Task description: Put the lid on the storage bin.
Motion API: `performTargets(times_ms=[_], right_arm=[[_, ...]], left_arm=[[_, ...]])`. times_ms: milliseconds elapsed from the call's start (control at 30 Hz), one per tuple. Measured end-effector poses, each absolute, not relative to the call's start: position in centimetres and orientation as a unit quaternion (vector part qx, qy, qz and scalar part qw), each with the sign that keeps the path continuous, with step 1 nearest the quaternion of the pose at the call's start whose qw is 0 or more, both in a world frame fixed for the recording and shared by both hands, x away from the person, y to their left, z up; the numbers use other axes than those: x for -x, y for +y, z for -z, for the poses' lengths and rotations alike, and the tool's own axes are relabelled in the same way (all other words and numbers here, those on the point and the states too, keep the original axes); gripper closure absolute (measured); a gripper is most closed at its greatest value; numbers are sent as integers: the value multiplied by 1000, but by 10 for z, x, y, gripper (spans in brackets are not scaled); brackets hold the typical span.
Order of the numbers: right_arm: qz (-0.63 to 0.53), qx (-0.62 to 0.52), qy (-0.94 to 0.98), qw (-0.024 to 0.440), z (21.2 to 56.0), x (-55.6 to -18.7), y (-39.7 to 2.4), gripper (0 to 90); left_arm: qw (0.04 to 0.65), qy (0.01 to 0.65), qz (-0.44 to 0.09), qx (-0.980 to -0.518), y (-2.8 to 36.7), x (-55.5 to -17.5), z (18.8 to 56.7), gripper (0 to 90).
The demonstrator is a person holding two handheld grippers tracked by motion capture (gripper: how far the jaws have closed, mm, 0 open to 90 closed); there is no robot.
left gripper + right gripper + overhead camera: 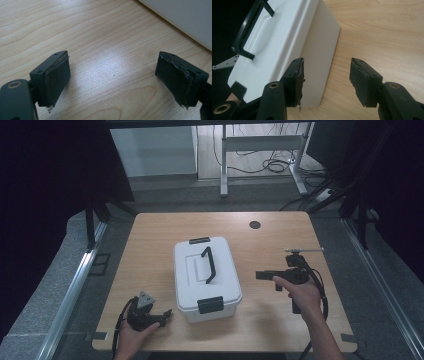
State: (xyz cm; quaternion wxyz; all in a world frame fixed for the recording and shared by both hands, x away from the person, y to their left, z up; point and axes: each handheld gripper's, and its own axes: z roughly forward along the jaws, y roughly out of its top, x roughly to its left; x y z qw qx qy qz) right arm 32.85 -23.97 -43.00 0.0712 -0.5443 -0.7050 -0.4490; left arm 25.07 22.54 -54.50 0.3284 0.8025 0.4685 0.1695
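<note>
A white lidded box (pixel 207 275) stands in the middle of the wooden table (pixel 160 235), with a black handle (pixel 209 265) on its lid and a black latch (pixel 210 304) on its near end. My left gripper (pixel 162 315) rests near the front left corner, open, pointing at the box's near end. Bare wood lies between its pads (pixel 112 75), and the box wall (pixel 187 17) is at upper right. To the right of the box, my right gripper (pixel 267 280) is open and aimed left at it. In its own view the jaws (pixel 327 80) frame the box's corner (pixel 319 50) without touching.
A round black grommet (pixel 255 225) is set in the table's far side. Bare wood lies right of the box (pixel 387 37). Metal rails (pixel 75 285) run along both sides of the table. Beyond the far edge stand a frame's legs (pixel 224 165) and floor cables (pixel 272 166).
</note>
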Motion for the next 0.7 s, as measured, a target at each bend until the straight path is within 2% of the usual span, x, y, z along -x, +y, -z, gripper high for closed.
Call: performTargets(times_ms=[200, 500, 700], right_arm=[[451, 550, -699, 67, 452, -316, -259, 454], [455, 550, -698, 61, 455, -316, -266, 450], [455, 556, -692, 73, 467, -315, -269, 448]], left_arm=[[328, 468, -170, -803, 226, -251, 545, 124], [328, 468, -169, -803, 226, -251, 545, 124], [327, 470, -169, -802, 225, -252, 545, 120]])
